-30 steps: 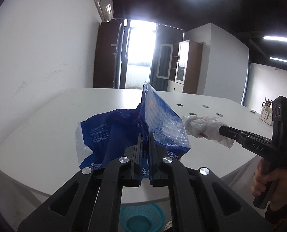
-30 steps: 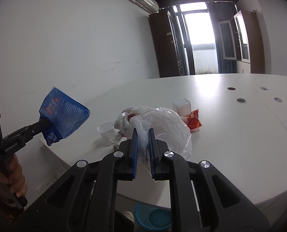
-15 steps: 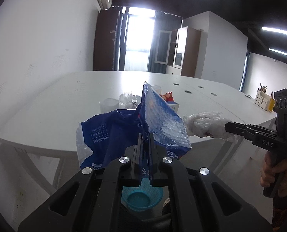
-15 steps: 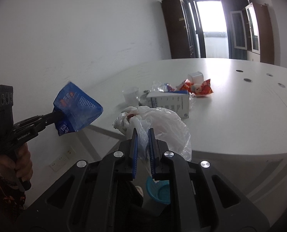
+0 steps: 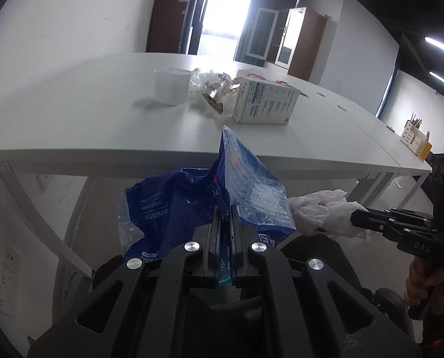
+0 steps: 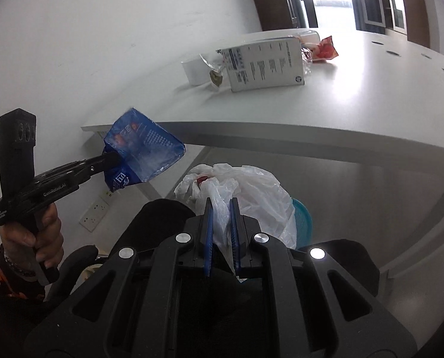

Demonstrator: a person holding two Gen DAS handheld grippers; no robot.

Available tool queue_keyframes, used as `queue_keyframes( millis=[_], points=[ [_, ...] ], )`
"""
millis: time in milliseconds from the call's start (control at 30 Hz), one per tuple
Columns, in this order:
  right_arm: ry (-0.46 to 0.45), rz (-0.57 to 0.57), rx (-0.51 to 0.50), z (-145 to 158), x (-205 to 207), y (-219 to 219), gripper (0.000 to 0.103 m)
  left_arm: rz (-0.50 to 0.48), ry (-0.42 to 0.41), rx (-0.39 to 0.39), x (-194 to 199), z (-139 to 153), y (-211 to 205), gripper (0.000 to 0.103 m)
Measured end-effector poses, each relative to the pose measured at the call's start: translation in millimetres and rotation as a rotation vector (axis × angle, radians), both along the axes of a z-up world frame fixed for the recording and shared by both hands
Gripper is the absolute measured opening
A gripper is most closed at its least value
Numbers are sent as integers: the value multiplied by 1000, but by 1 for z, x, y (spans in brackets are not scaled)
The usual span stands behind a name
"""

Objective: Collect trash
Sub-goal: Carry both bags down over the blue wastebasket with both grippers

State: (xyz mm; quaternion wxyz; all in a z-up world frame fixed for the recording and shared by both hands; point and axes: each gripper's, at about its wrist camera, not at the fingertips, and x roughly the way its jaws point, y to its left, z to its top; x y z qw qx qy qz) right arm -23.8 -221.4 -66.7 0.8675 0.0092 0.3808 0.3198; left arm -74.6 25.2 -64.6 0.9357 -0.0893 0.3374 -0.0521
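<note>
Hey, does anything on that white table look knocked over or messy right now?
Yes. The white carton lies on its side on the table, with crumpled clear wrappers bunched against it beside an upright white cup.

A: Left gripper (image 5: pixel 224 223) status?
B: Jaws clamped on the blue bag (image 5: pixel 192 205), held in the air below the table edge. In the right wrist view the left hand (image 6: pixel 33 238) wraps the handle, fingers curled around it.
A: Right gripper (image 6: pixel 222 217)?
B: Jaws pinched on the white bag (image 6: pixel 245 194), also in the air. Right hand (image 5: pixel 428 280) grips its handle at the frame edge. Both grippers sit side by side, tips pointing forward.
</note>
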Motion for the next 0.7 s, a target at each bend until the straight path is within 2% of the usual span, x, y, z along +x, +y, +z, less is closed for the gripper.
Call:
queue_keyframes(
  millis=[133, 367, 500, 600, 700],
  points=[
    [39, -29, -33, -26, 19, 3, 10, 1, 60, -14, 18, -32, 2, 4],
    [164, -81, -59, -84, 52, 9, 10, -11, 169, -7, 59, -89, -7, 4],
    [230, -101, -73, -117, 75, 16, 10, -10, 233, -5, 90, -116, -9, 4],
    [260, -106, -95, -134, 87, 24, 10, -13, 270, 21, 110, -135, -12, 4],
    [299, -121, -99, -151, 100, 29, 10, -14, 304, 13, 126, -151, -15, 4]
  ],
)
